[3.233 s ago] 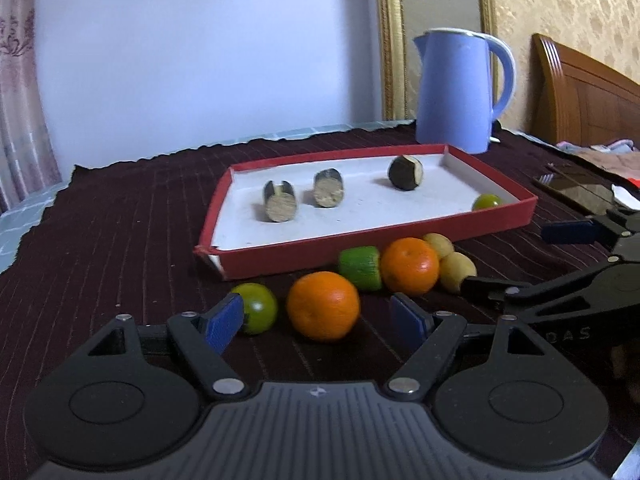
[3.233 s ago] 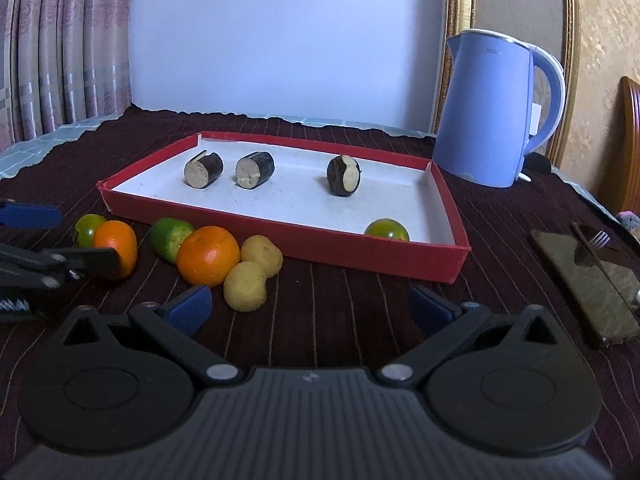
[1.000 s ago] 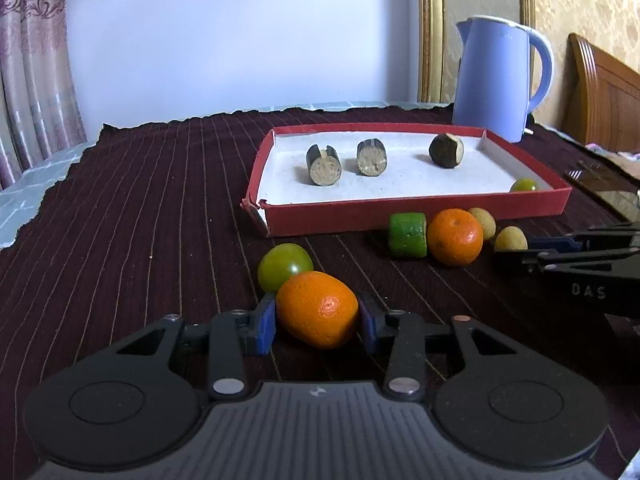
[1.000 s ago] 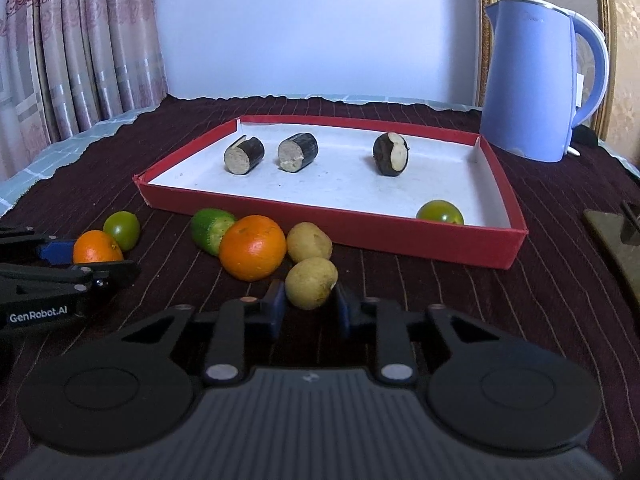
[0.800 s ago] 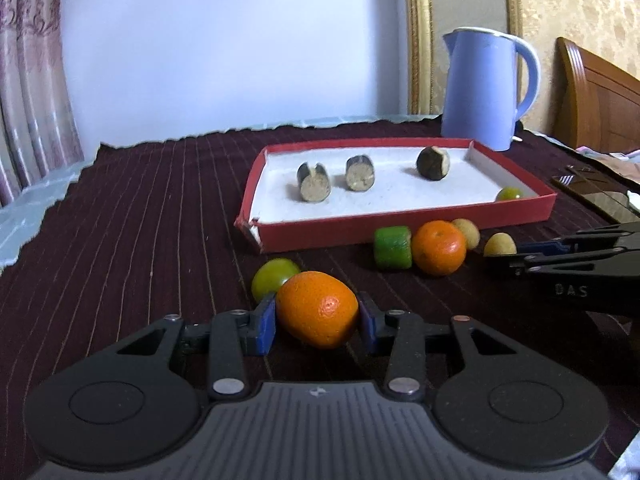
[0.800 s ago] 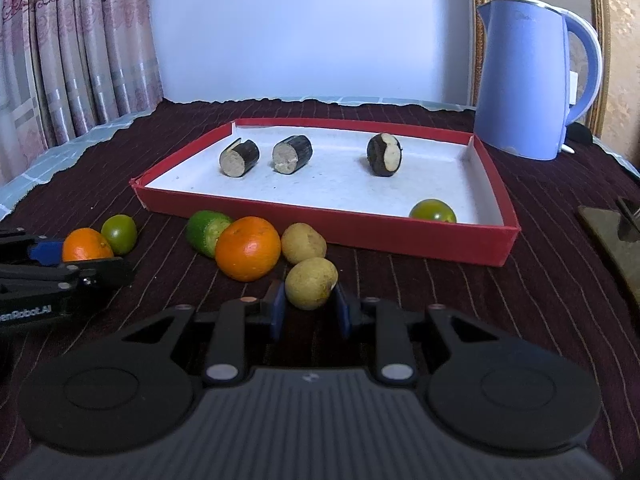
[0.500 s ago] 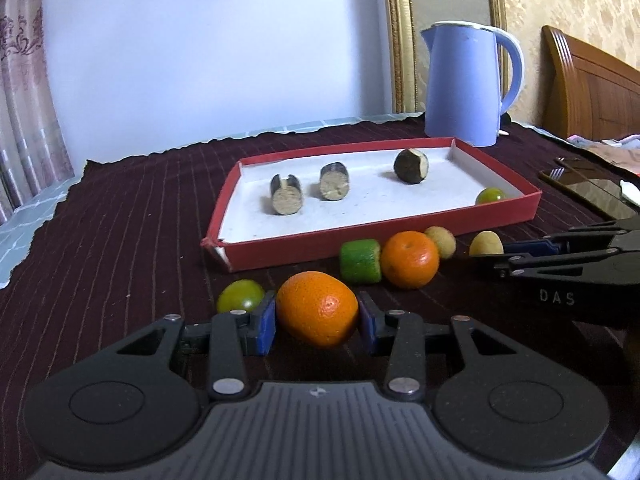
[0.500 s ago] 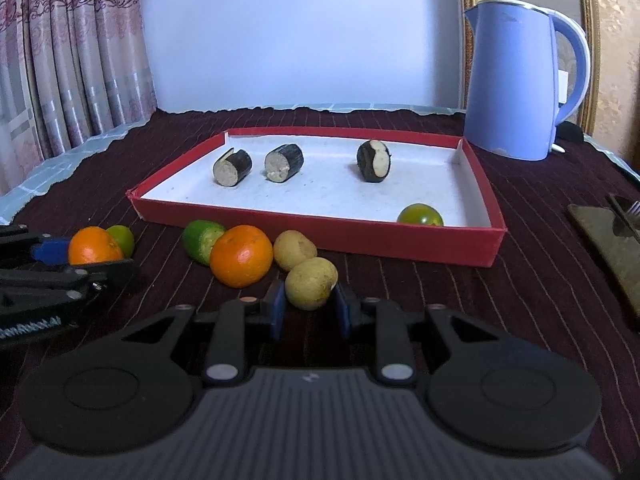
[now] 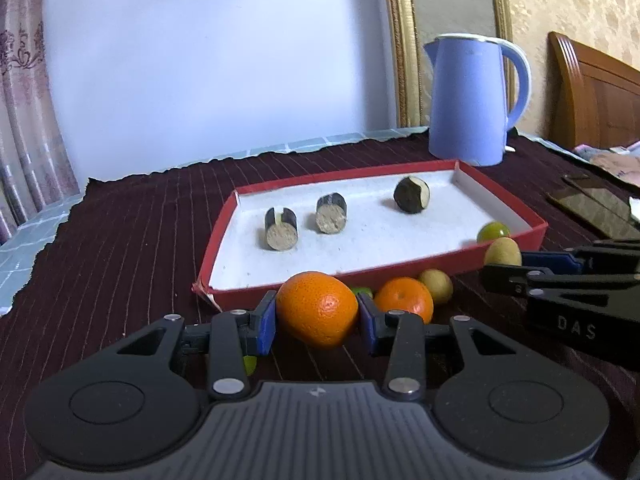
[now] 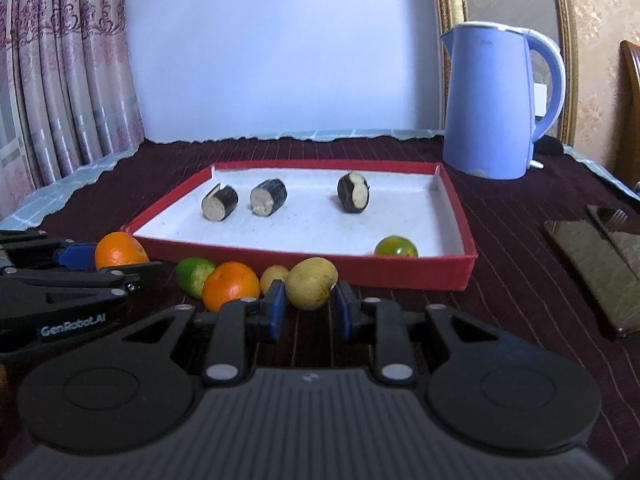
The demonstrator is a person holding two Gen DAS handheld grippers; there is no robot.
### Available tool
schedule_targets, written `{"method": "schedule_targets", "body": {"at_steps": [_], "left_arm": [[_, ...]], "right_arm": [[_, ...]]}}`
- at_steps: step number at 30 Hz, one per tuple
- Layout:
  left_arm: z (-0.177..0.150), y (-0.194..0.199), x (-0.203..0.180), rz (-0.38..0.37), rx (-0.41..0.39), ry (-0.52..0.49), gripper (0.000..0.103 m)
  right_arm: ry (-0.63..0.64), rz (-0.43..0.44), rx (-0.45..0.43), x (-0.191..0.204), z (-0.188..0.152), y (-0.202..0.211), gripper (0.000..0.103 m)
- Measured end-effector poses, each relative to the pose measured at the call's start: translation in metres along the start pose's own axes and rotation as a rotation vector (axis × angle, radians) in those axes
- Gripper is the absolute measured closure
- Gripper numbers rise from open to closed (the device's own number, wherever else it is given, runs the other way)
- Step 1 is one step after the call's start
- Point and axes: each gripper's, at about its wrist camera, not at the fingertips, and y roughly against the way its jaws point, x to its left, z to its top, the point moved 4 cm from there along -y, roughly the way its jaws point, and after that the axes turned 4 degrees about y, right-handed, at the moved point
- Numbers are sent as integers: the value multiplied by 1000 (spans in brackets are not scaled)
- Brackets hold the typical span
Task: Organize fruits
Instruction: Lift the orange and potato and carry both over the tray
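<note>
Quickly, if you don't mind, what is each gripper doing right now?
Left gripper: closed on an orange.
Right gripper: closed on a small yellow-brown fruit.

The near wall of the red tray (image 10: 400,270) was seen directly ahead of both grippers. Loose fruit was crowded along its foot: a second orange (image 10: 231,285), a lime (image 10: 195,275), a small yellow fruit (image 10: 273,273). Open white floor was noted mid-tray, between three dark cut pieces (image 10: 263,197) and a green tomato (image 10: 396,247). A blue kettle (image 10: 496,100) blocked the far right corner.
</note>
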Motion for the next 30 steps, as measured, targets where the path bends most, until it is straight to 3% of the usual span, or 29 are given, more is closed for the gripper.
{"method": "schedule_targets", "body": {"at_steps": [12, 30], "left_arm": [[25, -11, -5, 4, -4, 13, 63], [37, -43, -8, 41, 46, 14, 63]], "right_arm": [[0, -23, -40, -5, 21, 1, 77], [0, -40, -47, -15, 38, -12, 77]]}}
